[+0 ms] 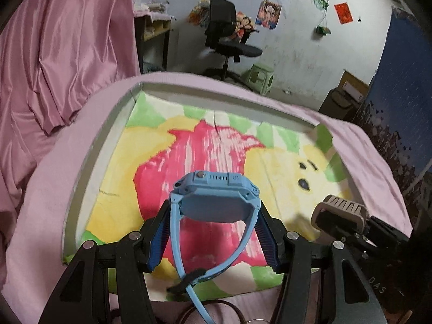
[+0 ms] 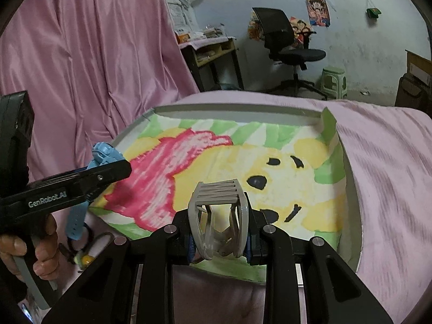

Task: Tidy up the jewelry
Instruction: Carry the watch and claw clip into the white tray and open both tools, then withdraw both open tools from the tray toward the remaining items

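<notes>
Blue watch (image 1: 216, 197) clamped by its case in left gripper (image 1: 214, 232), strap dangling, above shallow tray (image 1: 89, 167) lined with cartoon-print cloth (image 1: 205, 148); beige hair claw (image 2: 217, 216) pinched in right gripper (image 2: 220, 243) just beside, over same tray on pink-covered surface (image 2: 391, 175).

Blue watch (image 1: 218, 197) between left gripper (image 1: 214, 239) fingers (image 1: 159, 240) above painted tray (image 1: 91, 178), beige clip (image 1: 340, 212) alongside.

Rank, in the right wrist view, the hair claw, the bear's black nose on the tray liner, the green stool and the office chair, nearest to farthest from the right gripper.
1. Hair claw, clamped in the right gripper.
2. Bear's black nose, just beyond on the liner.
3. Green stool, floor, far right.
4. Office chair, behind the stool.
</notes>
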Available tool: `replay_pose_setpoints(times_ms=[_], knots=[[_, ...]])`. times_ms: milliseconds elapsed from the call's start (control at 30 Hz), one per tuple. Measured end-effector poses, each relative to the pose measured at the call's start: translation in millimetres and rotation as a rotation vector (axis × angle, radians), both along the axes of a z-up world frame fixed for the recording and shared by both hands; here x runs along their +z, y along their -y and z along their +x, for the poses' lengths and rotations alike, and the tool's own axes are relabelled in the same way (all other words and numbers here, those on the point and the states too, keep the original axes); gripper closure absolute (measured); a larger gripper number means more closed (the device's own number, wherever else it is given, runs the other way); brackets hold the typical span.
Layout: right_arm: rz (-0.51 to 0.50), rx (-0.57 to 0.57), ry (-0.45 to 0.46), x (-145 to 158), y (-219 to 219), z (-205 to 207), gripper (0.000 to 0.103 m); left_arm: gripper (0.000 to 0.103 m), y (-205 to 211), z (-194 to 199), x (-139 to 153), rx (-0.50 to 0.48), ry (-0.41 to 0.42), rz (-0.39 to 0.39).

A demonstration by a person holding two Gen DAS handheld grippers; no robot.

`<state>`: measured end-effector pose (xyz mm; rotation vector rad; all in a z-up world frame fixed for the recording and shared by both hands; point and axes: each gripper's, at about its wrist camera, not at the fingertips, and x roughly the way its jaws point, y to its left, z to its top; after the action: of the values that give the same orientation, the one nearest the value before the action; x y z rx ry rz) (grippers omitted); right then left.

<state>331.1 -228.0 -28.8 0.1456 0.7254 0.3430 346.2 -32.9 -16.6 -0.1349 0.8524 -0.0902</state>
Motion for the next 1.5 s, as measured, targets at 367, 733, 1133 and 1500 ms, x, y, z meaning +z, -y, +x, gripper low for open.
replay_pose_setpoints(times_ms=[367,733,1133,1500], knots=[[-0.021,-0.01,-0.013,-11.7,-0.7,-0.2,0.072,0.034,-6.1,-20.3,6.2,-0.014,0.069,-0.004],[-0.001,-0.066,0.14,17.1,18.4,-46.2,0.038,0.011,-12.8,-88.5,35.8,-0.011,0.262,0.033],[0.003,-0.102,0.328,47.8,24.1,-120.8,0.015,0.004,-5.0,-175.4,48.9,-0.049,0.438,0.117],[-0.044,-0.074,0.377,44.0,25.7,-176.7,0.014,0.003,-12.9,-210.2,42.4,-0.043,0.433,0.119]])
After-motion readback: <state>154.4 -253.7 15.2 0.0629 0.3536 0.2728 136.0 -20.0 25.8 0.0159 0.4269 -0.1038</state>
